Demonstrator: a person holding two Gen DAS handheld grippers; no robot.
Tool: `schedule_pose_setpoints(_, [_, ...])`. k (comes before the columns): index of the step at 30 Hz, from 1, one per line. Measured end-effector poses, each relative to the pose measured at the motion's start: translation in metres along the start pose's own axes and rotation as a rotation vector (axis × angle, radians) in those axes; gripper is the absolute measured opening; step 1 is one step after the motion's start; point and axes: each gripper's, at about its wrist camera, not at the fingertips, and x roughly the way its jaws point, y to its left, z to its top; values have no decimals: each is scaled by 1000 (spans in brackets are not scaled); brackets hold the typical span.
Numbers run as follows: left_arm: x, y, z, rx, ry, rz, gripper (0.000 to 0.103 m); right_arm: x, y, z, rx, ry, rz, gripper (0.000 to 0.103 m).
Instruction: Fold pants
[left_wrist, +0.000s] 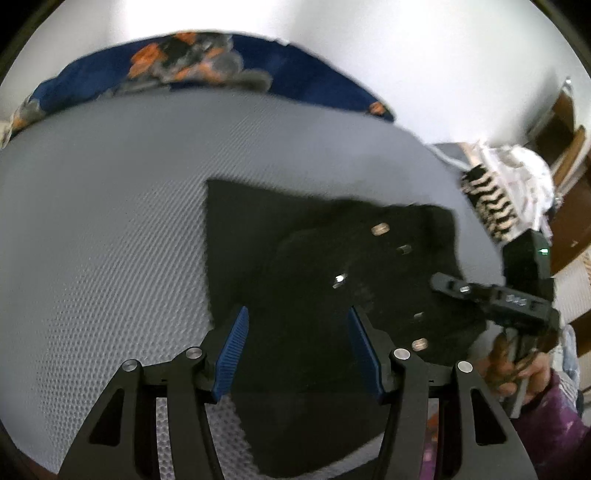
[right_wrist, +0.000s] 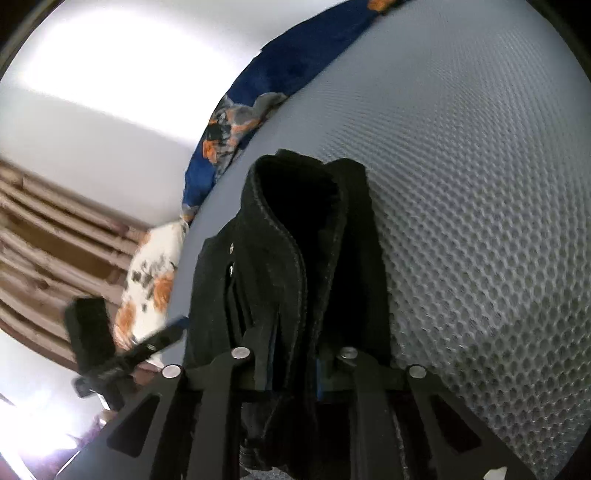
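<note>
Gripping bunched black pants (right_wrist: 295, 258), right tongs (right_wrist: 295, 373) clamped tight; left tongs (left_wrist: 295, 350) spread wide, holding nothing.

**Left wrist view: gripper open over black pants**

Left gripper (left_wrist: 297, 350) hangs above the black pants (left_wrist: 280, 258), blue-padded fingers (left_wrist: 232, 356) spread wide, nothing between them. Pants lie on a grey honeycomb-textured mattress (left_wrist: 103, 229); metal rivets (left_wrist: 380, 229) show on the raised part at right. Right gripper (left_wrist: 448, 284) meets the pants' right edge; jaw state unclear. Blue floral blanket (left_wrist: 207, 66) lies along the far edge.
</note>
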Motion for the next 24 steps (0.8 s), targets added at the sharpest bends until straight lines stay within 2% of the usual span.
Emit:
schedule_pose_setpoints(2, [3,8,-2,-23,4,-8,56,-3,-7,1,54,8,26,26])
schedule_pose_setpoints(4, [3,9,-2,-23,-6,0,56,-10,-7,0,60,16,28,36])
schedule_pose_setpoints(6, [4,9,-1,-2,7,23,56,-23,-5,0,41,2,6,41])
schedule_pose_setpoints(8, [2,9,-2,5,3,20,56,-31,-3,-1,5,-15,-17,39])
schedule_pose_setpoints(9, [2,9,-2,6,-3,17,56,-30,-4,-3,-15,-3,-37,23])
schedule_pose_setpoints(10, [3,8,-2,9,-6,20,57,-28,-6,-5,-18,10,-50,13])
schedule_pose_setpoints(13, [7,8,-5,13,-4,44,57,-26,-6,-10,-30,-11,-95,11])
schedule_pose_setpoints(18, [4,3,-4,28,-45,122,57,-21,6,-13,-79,-22,-178,10])
schedule_pose_setpoints(20, [0,2,-5,20,-75,155,57,-18,6,-11,-71,-20,-186,11])
schedule_pose_setpoints(21, [-1,2,-5,23,-81,175,57,-17,11,-11,-89,-26,-202,12])
schedule_pose_setpoints(24, [-3,-6,-5,55,-102,241,57,-21,26,-11,-114,-87,-265,26])
